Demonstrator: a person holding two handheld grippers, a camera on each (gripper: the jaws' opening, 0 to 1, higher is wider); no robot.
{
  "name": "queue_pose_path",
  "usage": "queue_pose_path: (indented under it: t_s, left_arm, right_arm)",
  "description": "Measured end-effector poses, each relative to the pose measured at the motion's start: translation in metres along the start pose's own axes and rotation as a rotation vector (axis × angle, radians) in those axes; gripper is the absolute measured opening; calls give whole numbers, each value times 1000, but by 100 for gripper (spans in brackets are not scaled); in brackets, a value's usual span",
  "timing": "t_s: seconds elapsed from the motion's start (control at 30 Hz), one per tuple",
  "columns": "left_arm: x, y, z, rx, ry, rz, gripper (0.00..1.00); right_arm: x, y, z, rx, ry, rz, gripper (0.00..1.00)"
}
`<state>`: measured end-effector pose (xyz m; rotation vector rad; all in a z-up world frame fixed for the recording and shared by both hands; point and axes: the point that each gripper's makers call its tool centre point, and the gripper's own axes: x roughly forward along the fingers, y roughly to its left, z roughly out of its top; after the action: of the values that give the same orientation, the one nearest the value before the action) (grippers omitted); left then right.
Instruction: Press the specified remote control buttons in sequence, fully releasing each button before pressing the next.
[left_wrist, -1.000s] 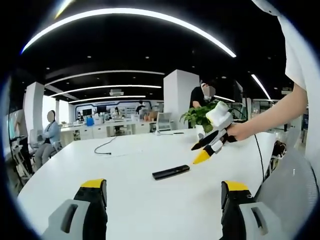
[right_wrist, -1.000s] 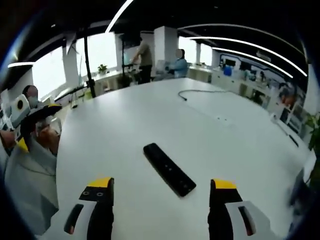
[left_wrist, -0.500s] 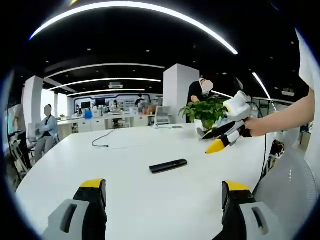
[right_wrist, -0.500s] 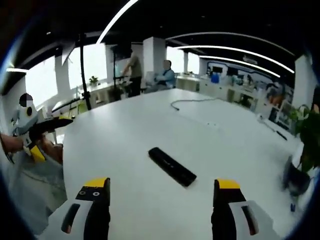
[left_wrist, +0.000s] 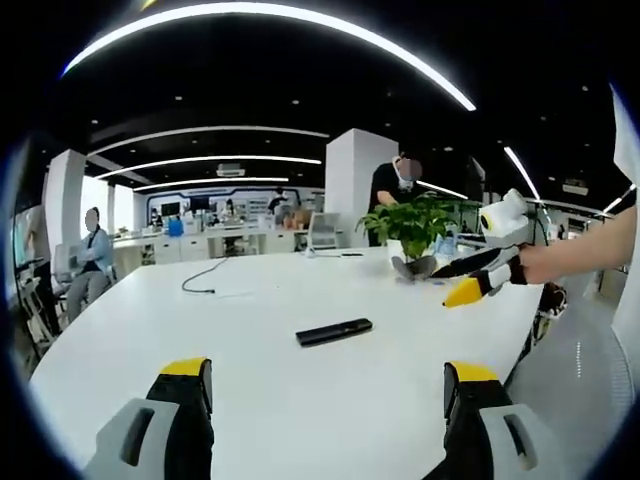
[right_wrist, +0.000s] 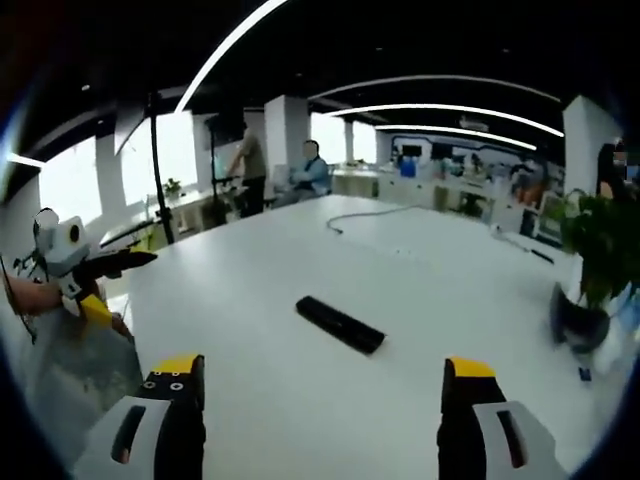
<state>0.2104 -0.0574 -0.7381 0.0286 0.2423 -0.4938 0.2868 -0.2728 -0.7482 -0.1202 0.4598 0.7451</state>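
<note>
The remote control (left_wrist: 334, 331) is lying flat on the white table (left_wrist: 250, 390). The left gripper (left_wrist: 325, 385) and right gripper (right_wrist: 320, 385) are hovering nearby, jaws spread wide, gripping nothing.

Bare white table (right_wrist: 250, 300) surrounds the remote (right_wrist: 340, 324); potted plant (right_wrist: 585, 250) stands near the edge.

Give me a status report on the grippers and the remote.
Both grippers open, off the table. Remote control lies flat mid-table, untouched. Nothing blocks it.

No readable text, labels or numbers anywhere.
</note>
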Motion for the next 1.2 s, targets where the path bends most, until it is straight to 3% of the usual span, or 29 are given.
queue_pose_path:
  t_s: [0.07, 0.27, 0.53, 0.9, 1.2]
  left_arm:
    - [1, -1, -1, 9, 7, -5, 100]
    - [2, -2, -1, 8, 7, -8, 100]
    - [3, -1, -1, 16, 12, 2, 100]
    - [0, -1, 3, 33, -13, 10, 99]
    - [0, 0, 2, 34, -4, 10, 98]
  right_arm:
    - [-9, 0, -1, 35, -13, -25, 99]
    - [-41, -3, -10, -14, -41, -126, 99]
    - [-66, 1, -24, -48, -49, -185, 99]
    - [-89, 7, -50, 91, -91, -271, 96]
    - [-93, -7, -16, 82, -193, -347, 95]
